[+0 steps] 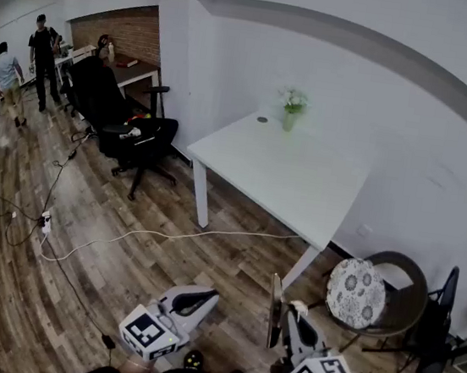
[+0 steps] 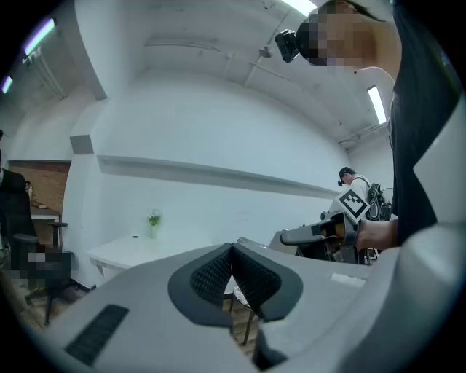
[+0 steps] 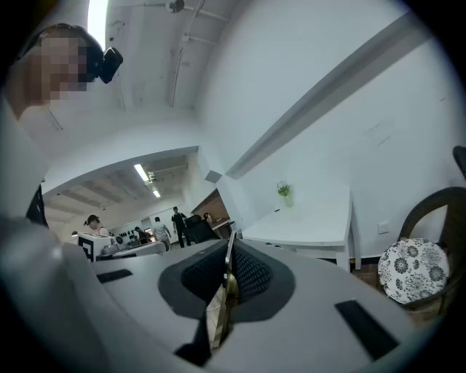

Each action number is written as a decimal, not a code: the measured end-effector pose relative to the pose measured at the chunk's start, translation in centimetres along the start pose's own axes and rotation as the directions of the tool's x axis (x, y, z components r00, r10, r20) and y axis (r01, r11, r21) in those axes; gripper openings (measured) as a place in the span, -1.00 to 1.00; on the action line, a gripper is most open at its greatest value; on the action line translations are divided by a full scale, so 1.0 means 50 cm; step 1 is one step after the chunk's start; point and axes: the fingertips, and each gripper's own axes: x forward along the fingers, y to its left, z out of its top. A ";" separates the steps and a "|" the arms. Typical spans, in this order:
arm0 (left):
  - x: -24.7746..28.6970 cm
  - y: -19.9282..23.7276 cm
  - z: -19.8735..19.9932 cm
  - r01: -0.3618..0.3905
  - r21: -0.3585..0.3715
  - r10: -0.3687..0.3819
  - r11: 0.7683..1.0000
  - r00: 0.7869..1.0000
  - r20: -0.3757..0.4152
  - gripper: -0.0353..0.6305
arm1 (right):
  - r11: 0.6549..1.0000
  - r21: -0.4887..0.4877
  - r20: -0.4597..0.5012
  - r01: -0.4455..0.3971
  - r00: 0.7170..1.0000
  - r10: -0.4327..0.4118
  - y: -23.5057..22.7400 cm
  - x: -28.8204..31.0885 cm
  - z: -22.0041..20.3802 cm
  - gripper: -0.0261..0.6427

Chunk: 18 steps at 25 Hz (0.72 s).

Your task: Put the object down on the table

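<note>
Nearest me, my left gripper (image 1: pixel 194 301) is level with its jaws pressed together and nothing between the ribbed pads (image 2: pixel 211 277). My right gripper (image 1: pixel 295 314) is beside it, and its jaws are clamped on a thin flat panel (image 1: pixel 274 310).

In the right gripper view the panel (image 3: pixel 227 280) shows almost edge-on: a slim pale rim, a brassy patch where the pads pinch it, and a lower face that looks glossy. From the head view it is a dark, narrow slab with a lighter edge. I cannot tell what kind of panel it is.

It stands on edge between the pads, flat faces turned left and right. Its long axis runs along my jaws, away from me toward the far wall, and the far end sticks out past the jaw tips. It is in the air over the wooden floor (image 1: pixel 119 277), well apart from the table.

A white cable (image 1: pixel 167 234) trails across the floor beyond it. To the right is a round chair with a flowered cushion (image 1: pixel 356 292). Farther off is the white table (image 1: pixel 301 190), with a small vase of flowers (image 1: pixel 291 110) at its far edge. A black office chair (image 1: pixel 129 134) sits to the left of the table, and people (image 1: pixel 40 49) stand far left.
</note>
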 end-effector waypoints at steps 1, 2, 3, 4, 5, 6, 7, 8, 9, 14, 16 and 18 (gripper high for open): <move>0.000 0.000 0.001 0.000 0.000 0.000 1.000 1.000 0.000 -0.89 | 1.000 0.001 0.002 -0.001 1.000 0.001 0.001 0.000 0.001 -0.88; 0.000 -0.001 0.001 0.000 -0.001 0.000 1.000 1.000 0.000 -0.89 | 1.000 0.001 0.004 -0.002 1.000 0.002 0.002 0.000 0.001 -0.88; 0.000 -0.001 0.002 0.000 -0.002 0.000 1.000 1.000 0.001 -0.89 | 1.000 0.001 0.006 -0.003 1.000 0.003 0.002 0.000 0.001 -0.88; 0.000 -0.001 0.002 0.002 -0.003 -0.002 1.000 1.000 0.002 -0.90 | 1.000 0.000 0.006 -0.002 1.000 0.002 0.002 0.000 0.001 -0.88; 0.000 -0.002 0.001 0.003 -0.004 -0.003 1.000 1.000 0.002 -0.89 | 1.000 -0.001 0.006 -0.001 1.000 0.001 0.002 0.000 0.000 -0.88; -0.001 -0.001 -0.003 0.004 -0.007 -0.004 1.000 1.000 -0.002 -0.89 | 1.000 -0.001 0.005 0.000 1.000 0.000 0.003 0.000 -0.001 -0.88; -0.002 0.000 -0.006 0.004 -0.010 -0.005 1.000 1.000 -0.009 -0.89 | 1.000 0.001 0.005 0.001 1.000 -0.001 0.004 0.001 -0.002 -0.88; -0.004 0.001 -0.009 0.005 -0.013 -0.006 1.000 1.000 -0.016 -0.89 | 1.000 0.004 0.005 0.001 1.000 -0.001 0.005 0.001 -0.003 -0.88; -0.005 0.001 -0.009 0.007 -0.014 -0.007 1.000 1.000 -0.016 -0.89 | 1.000 0.009 0.006 0.002 1.000 -0.002 0.006 0.001 -0.004 -0.88; -0.010 0.011 0.002 0.010 -0.026 -0.010 1.000 1.000 0.003 -0.89 | 1.000 0.015 0.006 0.011 1.000 -0.011 0.013 0.011 -0.008 -0.88; -0.014 0.020 -0.002 0.009 -0.022 -0.009 1.000 1.000 0.004 -0.89 | 1.000 0.019 0.004 0.015 1.000 -0.015 0.015 0.016 -0.010 -0.88; -0.020 0.029 -0.001 0.010 -0.019 -0.010 1.000 1.000 0.006 -0.89 | 1.000 0.023 0.003 0.021 1.000 -0.021 0.018 0.023 -0.012 -0.88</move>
